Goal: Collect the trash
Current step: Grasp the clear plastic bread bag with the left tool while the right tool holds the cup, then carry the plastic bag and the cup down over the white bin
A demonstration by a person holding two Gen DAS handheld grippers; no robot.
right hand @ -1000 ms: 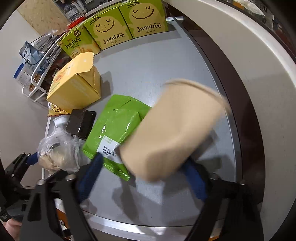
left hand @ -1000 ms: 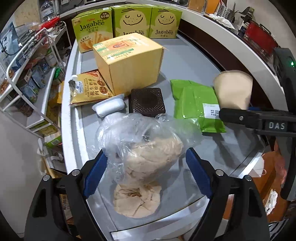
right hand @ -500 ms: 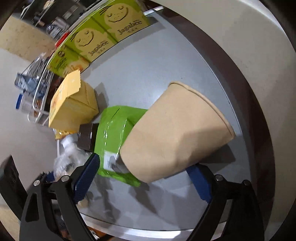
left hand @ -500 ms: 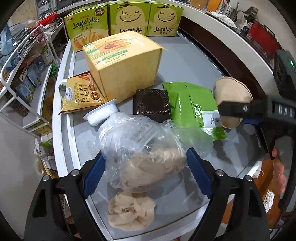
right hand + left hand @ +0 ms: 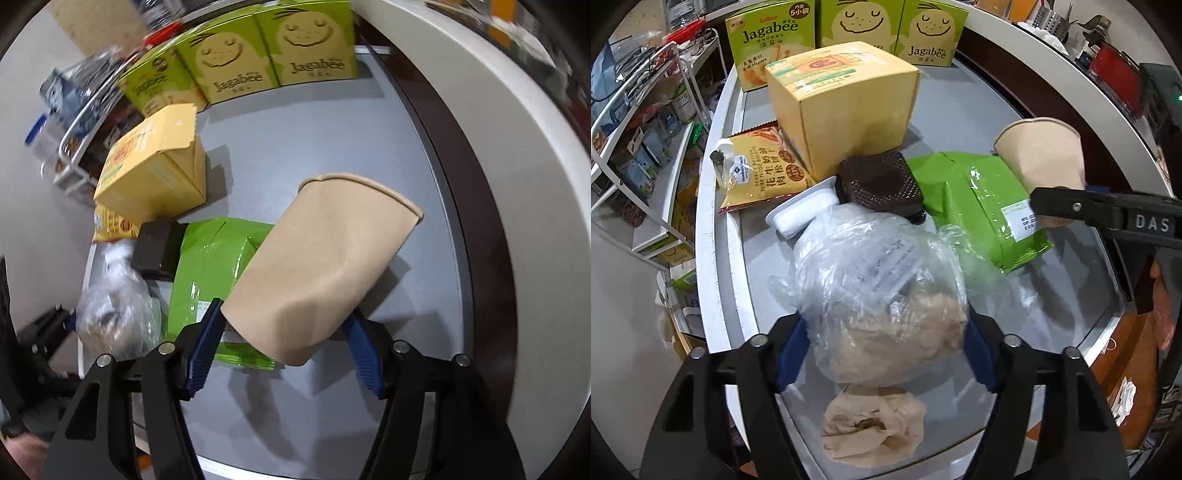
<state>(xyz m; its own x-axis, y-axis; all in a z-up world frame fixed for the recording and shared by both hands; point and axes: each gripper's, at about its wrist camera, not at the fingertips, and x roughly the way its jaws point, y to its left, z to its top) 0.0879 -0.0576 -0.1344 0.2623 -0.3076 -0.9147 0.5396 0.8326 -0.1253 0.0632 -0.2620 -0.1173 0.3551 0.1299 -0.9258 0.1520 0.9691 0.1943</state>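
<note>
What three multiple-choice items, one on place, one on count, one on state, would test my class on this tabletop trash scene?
1. Where is the dark brown tray?
A. between the yellow box and the green packet
B. on the wire rack
C. inside the cup

2. How many green Jagabee boxes stand at the back?
A. one
B. three
C. five

3. How is the paper cup?
A. upright on the table
B. tilted, between the right gripper fingers
C. crushed flat

Answers: A, it sits between the yellow box and the green packet; B, three fronts show; B, fingers closing on its base.
</note>
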